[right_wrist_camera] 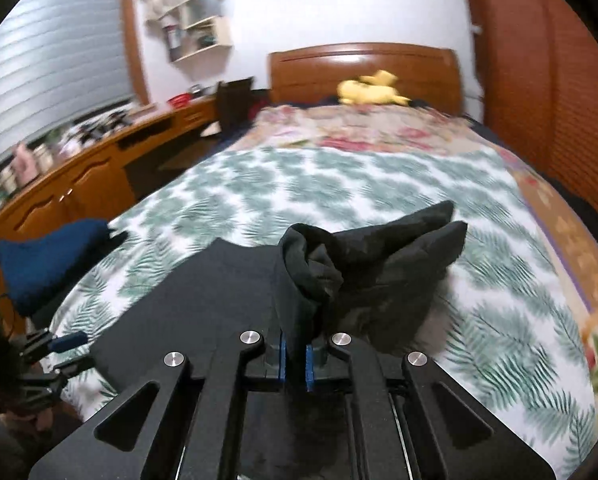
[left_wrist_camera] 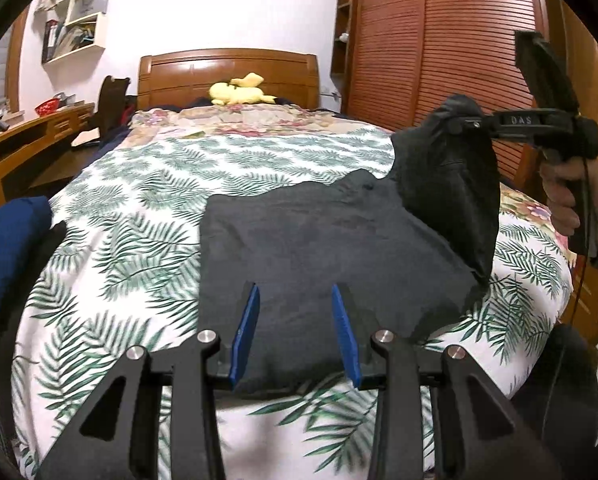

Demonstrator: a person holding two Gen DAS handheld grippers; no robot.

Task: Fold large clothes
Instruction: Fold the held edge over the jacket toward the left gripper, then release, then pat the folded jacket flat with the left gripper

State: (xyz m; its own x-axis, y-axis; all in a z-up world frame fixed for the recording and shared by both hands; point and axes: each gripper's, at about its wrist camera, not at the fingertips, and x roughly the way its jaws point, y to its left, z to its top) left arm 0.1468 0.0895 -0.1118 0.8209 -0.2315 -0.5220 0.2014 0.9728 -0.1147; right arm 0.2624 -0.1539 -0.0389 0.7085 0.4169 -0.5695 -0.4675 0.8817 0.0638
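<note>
Your right gripper (right_wrist_camera: 295, 360) is clamped on a bunched handful of the black garment (left_wrist_camera: 323, 240), and in the left wrist view you see it at upper right, holding that part lifted above the bed (left_wrist_camera: 139, 208). The rest of the garment lies flat across the centre of the frame on the leaf-print cover. Your left gripper (left_wrist_camera: 295, 332) is spread wide at the bottom centre, over the near edge of the cloth, with nothing between its blue pads (left_wrist_camera: 246, 332).

The main risk, as I judge it, is the wad in your right jaws. You seem to have several layers pinched together, not a single edge, so when you carry it across, the fold may land lumpy or twisted. A thick bunch can also slide out of the pads mid-swing.

Second risk: nothing pins the flat part. If you pull the lifted part over, the whole garment may drag across the slick cover and skew instead of creasing. Your left gripper could guard against that, but it grips nothing yet.

The blue cloth (left_wrist_camera: 7, 248) at the left edge is well apart and should not interfere.
</note>
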